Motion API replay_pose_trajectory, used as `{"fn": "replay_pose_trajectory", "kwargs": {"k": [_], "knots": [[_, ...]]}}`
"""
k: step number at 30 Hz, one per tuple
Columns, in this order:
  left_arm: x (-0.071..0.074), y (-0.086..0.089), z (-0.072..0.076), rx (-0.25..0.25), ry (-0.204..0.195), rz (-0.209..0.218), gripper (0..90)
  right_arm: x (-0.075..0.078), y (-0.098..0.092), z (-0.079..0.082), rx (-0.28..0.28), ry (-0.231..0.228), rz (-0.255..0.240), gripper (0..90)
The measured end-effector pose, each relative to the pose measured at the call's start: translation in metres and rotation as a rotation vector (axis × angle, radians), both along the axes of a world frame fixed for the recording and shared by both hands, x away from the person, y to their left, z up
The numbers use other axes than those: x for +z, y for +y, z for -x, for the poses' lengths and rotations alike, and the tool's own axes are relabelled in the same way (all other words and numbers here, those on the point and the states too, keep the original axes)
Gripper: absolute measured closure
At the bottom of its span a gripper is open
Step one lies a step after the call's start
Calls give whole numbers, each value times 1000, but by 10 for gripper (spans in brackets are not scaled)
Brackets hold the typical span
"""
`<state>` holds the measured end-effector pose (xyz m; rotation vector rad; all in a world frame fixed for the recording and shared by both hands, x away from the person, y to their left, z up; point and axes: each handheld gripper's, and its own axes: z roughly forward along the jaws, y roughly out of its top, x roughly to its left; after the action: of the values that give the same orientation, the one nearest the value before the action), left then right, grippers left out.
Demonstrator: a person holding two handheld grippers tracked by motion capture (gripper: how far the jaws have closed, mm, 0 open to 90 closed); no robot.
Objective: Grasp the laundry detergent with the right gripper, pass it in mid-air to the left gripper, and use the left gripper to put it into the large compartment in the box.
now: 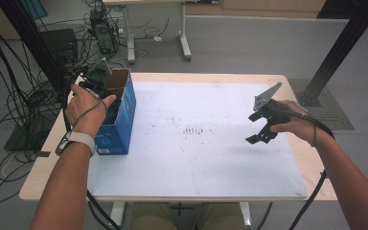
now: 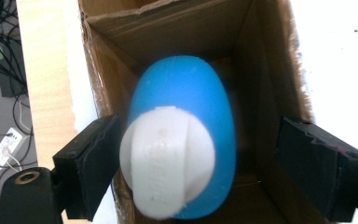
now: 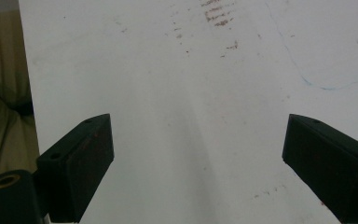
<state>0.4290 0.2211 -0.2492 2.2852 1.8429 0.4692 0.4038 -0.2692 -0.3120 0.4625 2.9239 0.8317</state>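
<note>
Item: cardboard box (image 1: 124,108), blue-sided, open-topped, set at the left edge of the white mat (image 1: 196,158) on the tabletop (image 1: 311,165); the mat's middle and right are left free. Contents: blue bottle (image 2: 186,93) with white cap (image 2: 168,161), seen inside the box between the left gripper (image 2: 200,163) jaws, which are spread apart; left pad near the cap, right pad clear. Right gripper (image 1: 258,132): jaws wide, nothing held, above the mat near its right edge.
</note>
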Motion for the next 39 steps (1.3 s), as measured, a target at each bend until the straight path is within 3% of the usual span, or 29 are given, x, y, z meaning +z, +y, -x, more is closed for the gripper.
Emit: {"fn": "replay_pose_trajectory", "kwargs": {"k": [14,21,29,39], "knots": [[30,-14,3,-51,-46,-5,107,5,-1,3,-3,-9,1,88],[40,-21,9,-90,-85,21,103,7,-4,5,-9,-14,2,88],[50,-38,13,-209,-124,52,98,9,-6,6,-13,-18,2,88],[59,-68,16,-356,-126,51,87,9,-6,8,-18,-17,5,88]]}}
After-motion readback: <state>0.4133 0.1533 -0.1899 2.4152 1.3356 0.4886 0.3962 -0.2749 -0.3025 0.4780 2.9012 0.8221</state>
